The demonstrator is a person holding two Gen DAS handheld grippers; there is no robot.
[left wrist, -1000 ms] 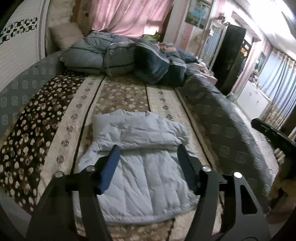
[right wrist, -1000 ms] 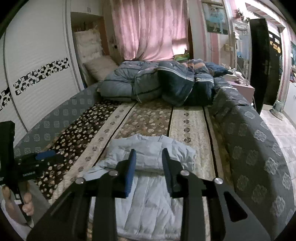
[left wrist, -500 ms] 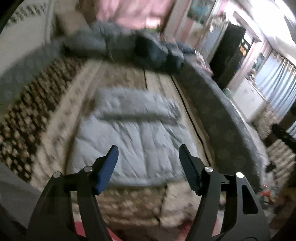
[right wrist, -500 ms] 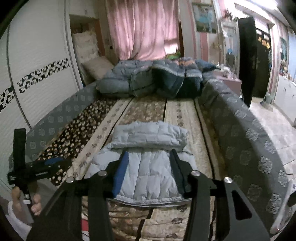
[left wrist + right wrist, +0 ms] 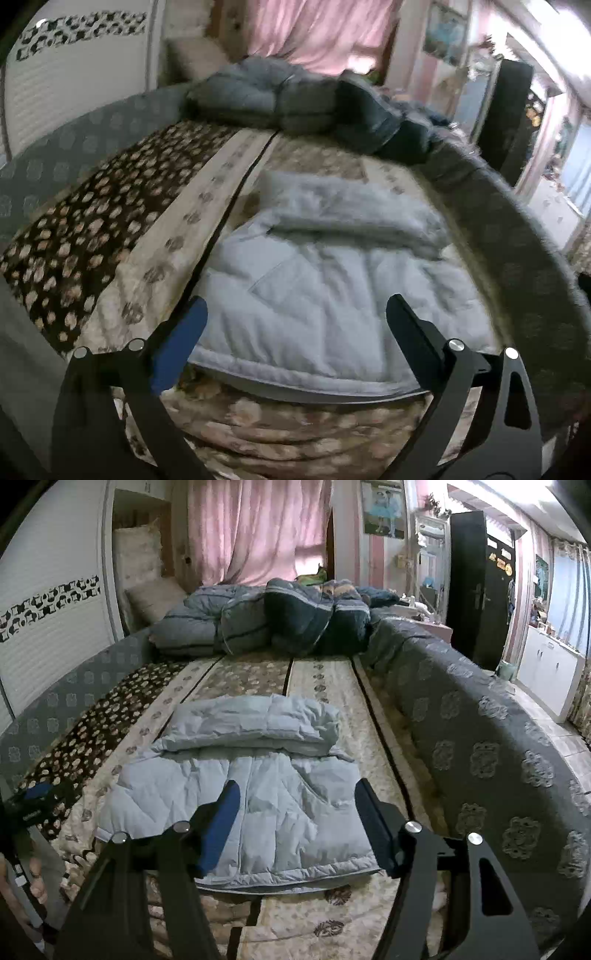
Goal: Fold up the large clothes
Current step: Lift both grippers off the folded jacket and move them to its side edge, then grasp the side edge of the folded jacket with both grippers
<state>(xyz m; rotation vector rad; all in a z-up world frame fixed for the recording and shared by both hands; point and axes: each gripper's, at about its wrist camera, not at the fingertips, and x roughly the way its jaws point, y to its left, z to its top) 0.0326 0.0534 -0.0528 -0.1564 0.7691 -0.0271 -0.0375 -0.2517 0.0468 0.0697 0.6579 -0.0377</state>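
Observation:
A pale blue quilted puffer jacket [image 5: 332, 288] lies flat on the patterned bed, its far part folded over into a thick roll [image 5: 255, 723]. My left gripper [image 5: 295, 314] is open and empty, hovering over the jacket's near hem. My right gripper [image 5: 295, 794] is open and empty, above the jacket's [image 5: 251, 812] lower half. The left gripper also shows at the left edge of the right wrist view [image 5: 33, 801], held in a hand.
A pile of grey-blue duvets [image 5: 266, 616] lies at the bed's head. A pillow [image 5: 155, 598] leans by the white wardrobe [image 5: 48, 602]. The grey bedspread [image 5: 480, 738] hangs over the right side. A black door [image 5: 476, 587] and white cabinet [image 5: 546, 672] stand at right.
Both grippers pulled back toward the foot of the bed and the right one opened wider. The jacket stayed where it lay, now seen whole down to its hem.

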